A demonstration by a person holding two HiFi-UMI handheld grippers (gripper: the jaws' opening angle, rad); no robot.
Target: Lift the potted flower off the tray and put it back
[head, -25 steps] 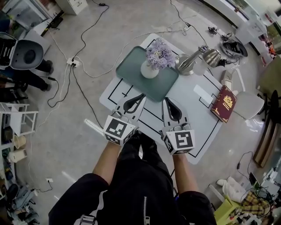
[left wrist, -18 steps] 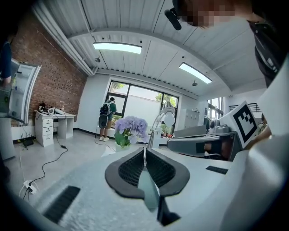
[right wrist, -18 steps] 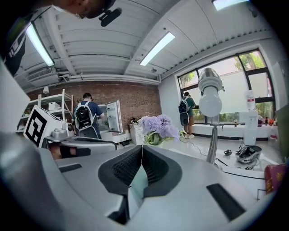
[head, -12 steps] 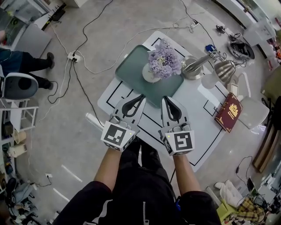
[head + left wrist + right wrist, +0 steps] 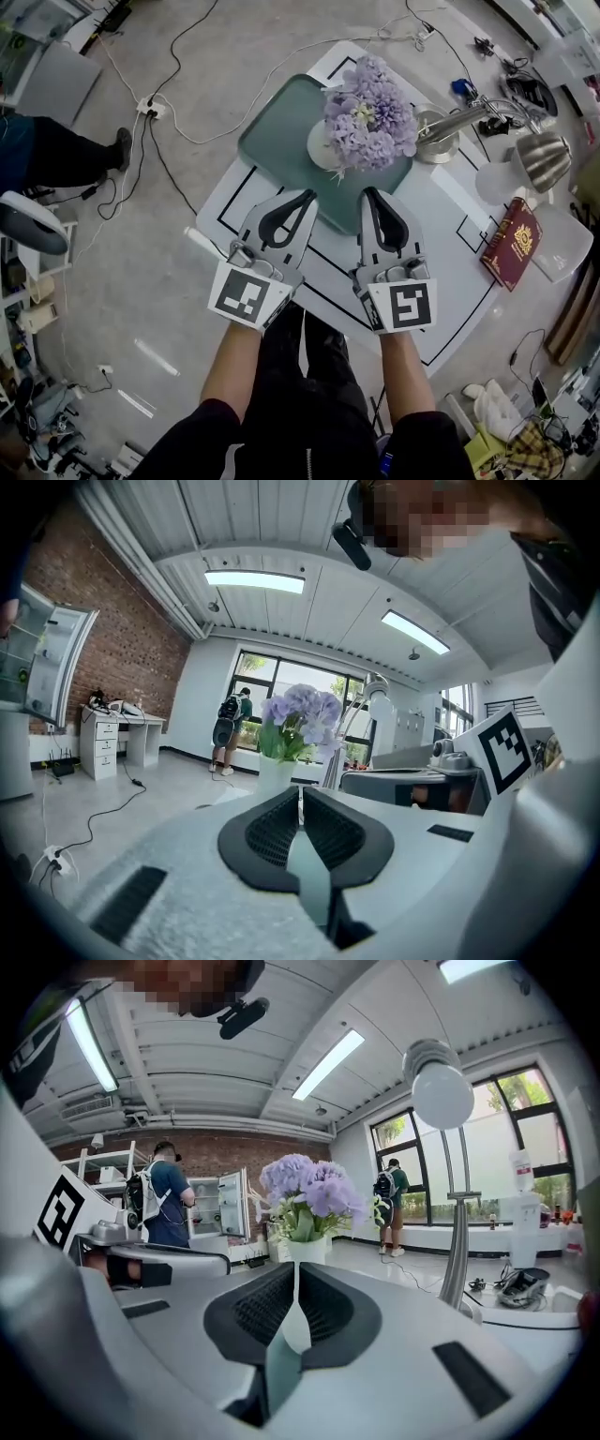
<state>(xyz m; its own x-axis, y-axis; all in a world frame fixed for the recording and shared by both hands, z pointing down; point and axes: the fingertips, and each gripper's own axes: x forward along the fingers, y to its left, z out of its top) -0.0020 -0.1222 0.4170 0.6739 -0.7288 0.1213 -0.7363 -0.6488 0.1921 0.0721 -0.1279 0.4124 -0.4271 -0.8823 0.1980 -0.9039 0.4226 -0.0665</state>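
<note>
The jaws of the left gripper [image 5: 306, 197] and of the right gripper [image 5: 371, 193] are pressed together, with nothing pinched or touched. Both are pointed at the potted flower [image 5: 367, 127], which is stood on the green tray [image 5: 272, 141] just ahead.

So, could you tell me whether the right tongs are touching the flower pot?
Apart. The head view shows bare tray between the shut right tongs and the white pot.
</note>
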